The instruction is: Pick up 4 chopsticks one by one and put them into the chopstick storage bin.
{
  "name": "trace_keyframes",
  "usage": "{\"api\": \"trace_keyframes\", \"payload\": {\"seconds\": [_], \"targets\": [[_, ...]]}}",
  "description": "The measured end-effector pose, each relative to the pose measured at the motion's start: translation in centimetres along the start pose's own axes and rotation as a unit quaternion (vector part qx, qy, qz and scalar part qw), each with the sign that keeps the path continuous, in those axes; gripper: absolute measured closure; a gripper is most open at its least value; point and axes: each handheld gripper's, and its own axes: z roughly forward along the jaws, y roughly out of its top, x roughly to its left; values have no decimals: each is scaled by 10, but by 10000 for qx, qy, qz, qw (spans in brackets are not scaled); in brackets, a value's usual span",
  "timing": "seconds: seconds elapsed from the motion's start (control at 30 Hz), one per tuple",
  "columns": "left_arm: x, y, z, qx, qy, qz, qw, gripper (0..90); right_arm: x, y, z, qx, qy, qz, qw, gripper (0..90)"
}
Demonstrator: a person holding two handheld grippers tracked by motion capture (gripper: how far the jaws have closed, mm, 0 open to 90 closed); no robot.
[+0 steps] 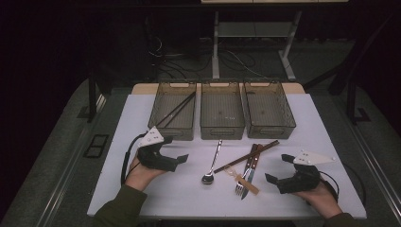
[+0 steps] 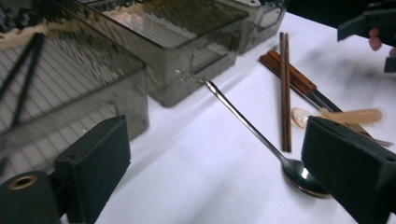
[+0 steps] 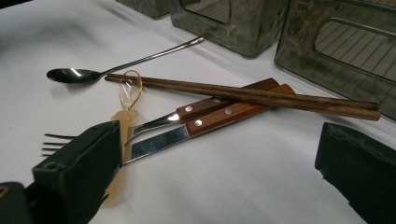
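While one pair of dark chopsticks (image 1: 176, 110) lies binned, spoon (image 1: 211, 165), fork (image 1: 242, 182), knife (image 1: 253, 166) and brown chopsticks (image 1: 247, 156) remain on the bench (image 1: 189, 194); both the left claw (image 1: 182, 160) and the right claw (image 1: 278, 168) gape empty.

Dim lab or test room, white-topped table (image 1: 165, 189) on a carpeted floor, cables (image 1: 236, 59) trailing around bare desk legs (image 1: 215, 47) behind

The left gripper (image 1: 182, 159) sits low in the person's left hand (image 1: 137, 174), jaws wide apart. The right gripper (image 1: 279, 169), in the right hand (image 1: 324, 198), also gapes with nothing between its jaws.
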Motion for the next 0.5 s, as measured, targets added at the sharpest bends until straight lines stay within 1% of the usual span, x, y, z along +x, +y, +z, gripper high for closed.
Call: {"api": "trace_keyframes", "payload": {"seconds": [0.03,0.07,0.13,0.17,0.23,0.33,0.37,0.4,0.43,0.5], "targets": [[0,0,0,0,0,0,10000,45,0,0,0,1,-2,8,10000,10],[-2,-5,1,56,-30,53,10000,28,0,0,-1,0,5,18,10000,10],[-4,-7,1,88,-38,58,9999,0,-1,0,-1,-2,10,25,10000,10],[-6,-12,-1,134,-54,77,9999,0,-1,0,-1,-20,11,27,10000,10],[-7,-16,-3,150,-74,58,9998,0,-2,1,-1,-31,44,63,10000,10],[-8,-20,-4,173,-54,32,9998,0,-5,1,0,59,98,77,9999,10],[-10,-24,-5,170,-110,24,9998,0,-6,2,0,95,128,61,9999,10],[-12,-26,-5,171,-117,34,9998,0,-6,3,0,136,145,49,9998,10],[-13,-27,-5,178,-114,63,9998,0,-6,4,0,158,143,-27,9998,10],[-15,-28,-7,151,-122,111,9998,0,-4,8,0,203,173,-98,9996,10]]}}
